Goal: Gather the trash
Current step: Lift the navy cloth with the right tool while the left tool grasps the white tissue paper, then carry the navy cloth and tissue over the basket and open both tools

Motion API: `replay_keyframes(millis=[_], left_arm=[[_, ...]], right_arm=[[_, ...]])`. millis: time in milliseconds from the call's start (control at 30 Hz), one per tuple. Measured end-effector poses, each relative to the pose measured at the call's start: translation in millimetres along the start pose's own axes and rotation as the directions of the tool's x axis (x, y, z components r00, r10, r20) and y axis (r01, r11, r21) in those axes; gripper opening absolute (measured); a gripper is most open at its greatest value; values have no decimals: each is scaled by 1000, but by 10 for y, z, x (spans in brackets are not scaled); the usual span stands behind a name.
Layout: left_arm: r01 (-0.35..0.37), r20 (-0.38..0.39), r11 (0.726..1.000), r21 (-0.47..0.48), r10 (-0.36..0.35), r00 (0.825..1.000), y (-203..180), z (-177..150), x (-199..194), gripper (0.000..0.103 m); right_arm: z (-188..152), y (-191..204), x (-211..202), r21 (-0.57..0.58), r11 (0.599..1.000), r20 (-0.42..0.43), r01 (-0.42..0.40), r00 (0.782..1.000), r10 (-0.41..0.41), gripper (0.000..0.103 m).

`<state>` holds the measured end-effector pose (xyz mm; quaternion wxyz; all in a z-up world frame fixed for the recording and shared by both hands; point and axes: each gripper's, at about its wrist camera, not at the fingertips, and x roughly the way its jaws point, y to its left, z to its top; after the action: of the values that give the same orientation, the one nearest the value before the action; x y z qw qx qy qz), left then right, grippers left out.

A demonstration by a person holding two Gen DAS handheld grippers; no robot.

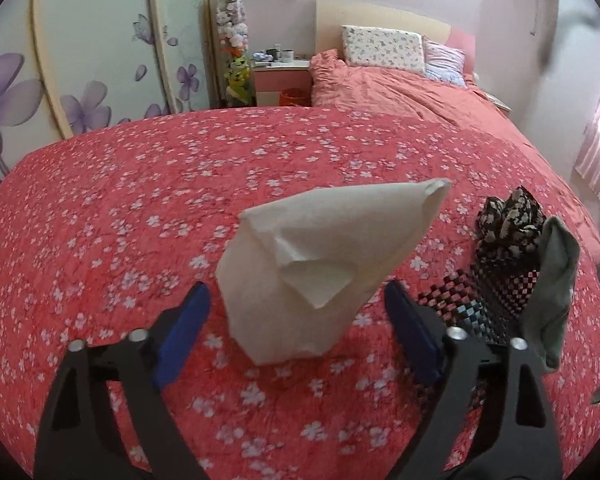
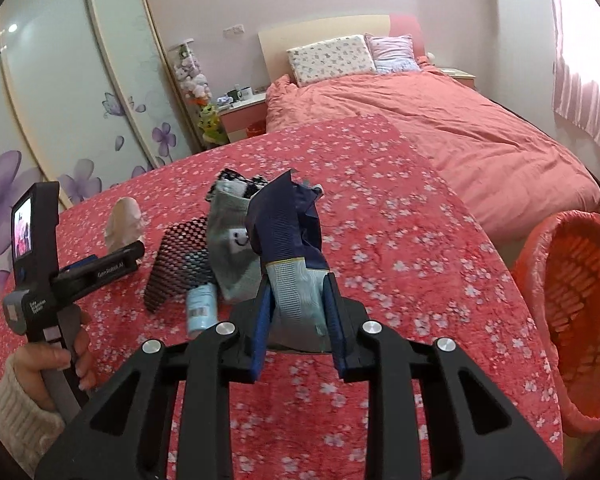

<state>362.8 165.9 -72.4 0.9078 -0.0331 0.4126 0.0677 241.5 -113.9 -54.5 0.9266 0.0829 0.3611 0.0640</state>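
A crumpled white tissue (image 1: 312, 268) lies on the red flowered cloth (image 1: 140, 208), between the spread blue pads of my left gripper (image 1: 298, 316), which is open around it without touching. It also shows in the right wrist view (image 2: 124, 222). My right gripper (image 2: 298, 312) is shut on a navy and grey sock-like wrapper (image 2: 288, 240) and holds it up above the cloth. My left gripper also shows in the right wrist view (image 2: 100, 266), held by a hand.
A checkered black sock (image 2: 180, 264), a grey smiley sock (image 2: 230, 248) and a pale blue bottle (image 2: 201, 306) lie on the cloth. An orange basket (image 2: 572, 312) lined with a red bag stands at the right. A bed (image 2: 460, 136) lies behind.
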Motion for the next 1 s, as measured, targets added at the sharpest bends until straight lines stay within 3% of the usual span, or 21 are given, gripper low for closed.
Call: replay_keyframes(millis=[200, 533, 733, 1000], left_arm=[[23, -27, 999, -32, -24, 999, 103, 4, 77, 39], [72, 21, 996, -49, -72, 997, 250, -27, -301, 36], [119, 47, 993, -10, -119, 992, 75, -103, -714, 36], [223, 64, 973, 53, -226, 972, -357, -213, -1220, 36]], right_arm=[[-40, -96, -34, 19, 1000, 0, 6, 1000, -6, 26], [-47, -173, -258, 45, 999, 43, 10, 999, -12, 26], [-59, -259, -487, 65, 998, 90, 9, 996, -14, 26], [-96, -451, -801, 108, 994, 166, 35, 985, -53, 26]])
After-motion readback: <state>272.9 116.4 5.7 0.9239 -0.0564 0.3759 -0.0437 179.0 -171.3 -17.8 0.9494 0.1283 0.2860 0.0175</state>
